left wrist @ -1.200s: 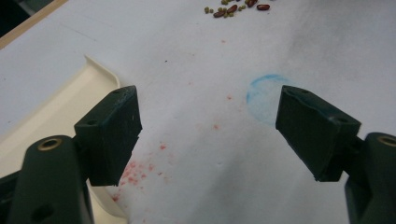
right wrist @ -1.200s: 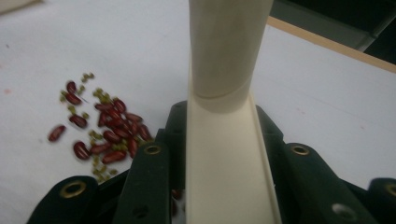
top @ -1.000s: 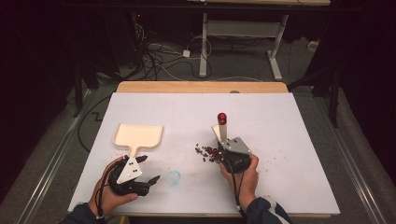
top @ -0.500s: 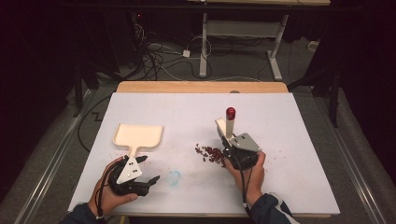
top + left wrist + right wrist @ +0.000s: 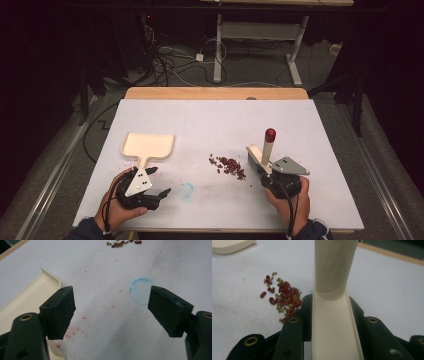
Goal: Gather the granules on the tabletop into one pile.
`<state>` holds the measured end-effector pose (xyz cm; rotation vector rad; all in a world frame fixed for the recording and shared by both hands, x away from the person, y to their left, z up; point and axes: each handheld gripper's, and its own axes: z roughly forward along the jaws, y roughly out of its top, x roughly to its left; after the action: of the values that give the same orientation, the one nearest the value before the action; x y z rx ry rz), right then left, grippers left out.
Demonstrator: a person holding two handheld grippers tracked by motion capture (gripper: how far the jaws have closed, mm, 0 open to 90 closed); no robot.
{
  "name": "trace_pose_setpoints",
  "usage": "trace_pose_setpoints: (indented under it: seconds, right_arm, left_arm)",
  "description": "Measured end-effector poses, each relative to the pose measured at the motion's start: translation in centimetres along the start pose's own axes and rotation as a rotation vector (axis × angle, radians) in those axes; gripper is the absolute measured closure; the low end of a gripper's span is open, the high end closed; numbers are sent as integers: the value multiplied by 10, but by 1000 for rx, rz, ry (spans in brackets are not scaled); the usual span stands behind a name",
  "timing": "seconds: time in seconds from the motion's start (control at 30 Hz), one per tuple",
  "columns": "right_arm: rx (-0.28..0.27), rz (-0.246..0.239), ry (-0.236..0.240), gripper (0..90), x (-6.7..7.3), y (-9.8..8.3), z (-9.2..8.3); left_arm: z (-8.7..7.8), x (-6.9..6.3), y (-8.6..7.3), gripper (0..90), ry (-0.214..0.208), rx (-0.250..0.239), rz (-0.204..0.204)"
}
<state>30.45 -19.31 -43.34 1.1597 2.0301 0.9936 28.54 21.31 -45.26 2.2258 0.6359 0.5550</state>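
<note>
A cream brush with a red-tipped handle stands tilted in my right gripper, which is shut on its flat body; in the right gripper view the brush rises between the jaws of that gripper. A small pile of red and green beans lies just left of it. A cream dustpan lies at the left, its handle toward my left gripper, which rests open on the table with nothing between its jaws.
The table is covered in white paper, with a wooden strip at its far edge. A faint blue ring and red speckles mark the paper near the left gripper. Cables and desk legs lie on the floor beyond.
My right gripper has carried the brush to the right, away from the bean pile. The left gripper, dustpan and beans have stayed put.
</note>
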Motion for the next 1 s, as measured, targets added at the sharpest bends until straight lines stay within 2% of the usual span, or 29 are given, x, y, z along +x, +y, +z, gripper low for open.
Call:
trace_pose_setpoints:
  seconds: [0.07,0.27,0.47,0.6,0.7,0.87,1.0]
  right_arm:
    - [-3,29,7,672,5,-6,5]
    - [-3,-24,-11,665,37,7,23]
    - [-7,-18,-30,668,47,22,44]
    - [-38,-6,-23,670,52,27,49]
    - [-57,-14,-10,671,52,28,48]
    - [-80,8,17,672,45,29,44]
    - [-110,-6,19,672,32,32,34]
  left_arm:
    - [0,0,1,211,0,0,1]
    - [5,-1,3,211,-6,6,8]
    - [4,0,2,211,-7,4,2]
    - [4,1,2,211,-9,3,2]
    - [4,0,2,211,-11,5,8]
    - [5,1,3,211,-11,5,6]
    - [6,1,4,211,-14,4,11]
